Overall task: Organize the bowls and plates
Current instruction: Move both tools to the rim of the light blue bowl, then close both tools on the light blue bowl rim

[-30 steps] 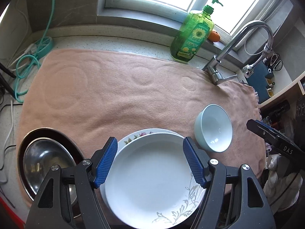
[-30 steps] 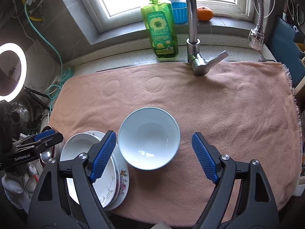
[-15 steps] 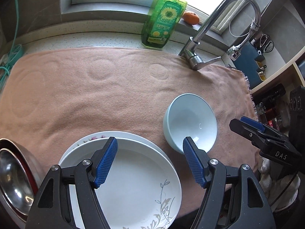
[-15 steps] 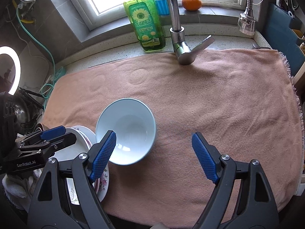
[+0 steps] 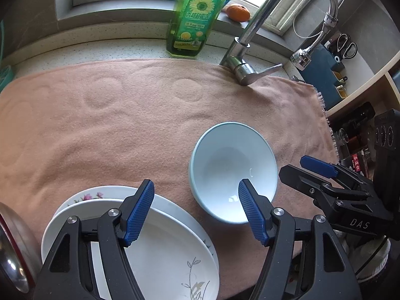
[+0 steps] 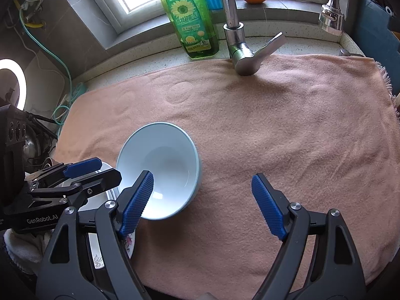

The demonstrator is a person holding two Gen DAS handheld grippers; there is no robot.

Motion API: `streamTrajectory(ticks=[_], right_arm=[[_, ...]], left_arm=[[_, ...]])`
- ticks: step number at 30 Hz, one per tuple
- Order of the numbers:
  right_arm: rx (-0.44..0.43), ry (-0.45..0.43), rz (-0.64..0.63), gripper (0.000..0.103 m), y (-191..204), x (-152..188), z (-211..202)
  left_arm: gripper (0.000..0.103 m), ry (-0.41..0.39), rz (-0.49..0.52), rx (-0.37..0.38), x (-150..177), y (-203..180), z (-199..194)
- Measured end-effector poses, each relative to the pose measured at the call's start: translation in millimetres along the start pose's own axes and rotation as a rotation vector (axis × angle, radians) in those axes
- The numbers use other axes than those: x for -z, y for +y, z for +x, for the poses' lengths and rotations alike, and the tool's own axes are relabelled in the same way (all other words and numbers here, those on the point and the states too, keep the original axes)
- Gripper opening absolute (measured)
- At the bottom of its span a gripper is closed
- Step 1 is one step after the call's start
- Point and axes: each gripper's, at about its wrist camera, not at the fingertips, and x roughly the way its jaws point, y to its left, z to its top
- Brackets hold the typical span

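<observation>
On towel (image 5: 125, 130): bowl (image 5: 232, 170) beside plates (image 5: 160, 245).

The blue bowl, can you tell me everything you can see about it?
The blue bowl is pale blue, round, smooth and glossy, like glazed ceramic. It is empty, open side up, and looks tipped a little. It rests on the pink towel, just right of the stacked plates. A finger of each pair of tongs overlaps its near rim; whether they touch it is unclear.
</observation>
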Motion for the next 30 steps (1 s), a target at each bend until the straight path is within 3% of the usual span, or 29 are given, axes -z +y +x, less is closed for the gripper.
streamTrajectory(ticks=[7,9,11,14,17,24,30], right_arm=[[-0.041,0.041,0.026,0.067,-4.4,1.9,13.8],[-0.05,0.052,0.026,0.059,-4.1,2.8,17.3],[-0.059,0.062,0.022,0.052,-3.4,3.1,20.5],[-0.071,0.072,0.023,0.046,-3.2,3.5,24.9],[-0.096,0.089,0.038,0.032,-4.8,3.0,29.6],[-0.102,0.101,0.051,0.016,-7.6,-0.2,35.2],[-0.088,0.098,0.047,0.013,-6.2,-1.6,34.5]], left_arm=[[0.047,0.027,-0.006,0.011,-0.8,1.0,10.9],[0.035,0.035,-0.003,0.012,-0.7,0.7,12.8],[0.031,0.039,-0.005,0.018,-0.8,1.1,14.6],[0.029,0.039,-0.008,0.017,-1.5,1.6,15.7],[0.022,0.04,-0.015,0.022,-2.0,3.3,16.7],[0.014,0.041,-0.02,0.026,-2.6,4.5,19.8],[0.012,0.035,-0.019,0.019,-3.7,3.9,20.8]])
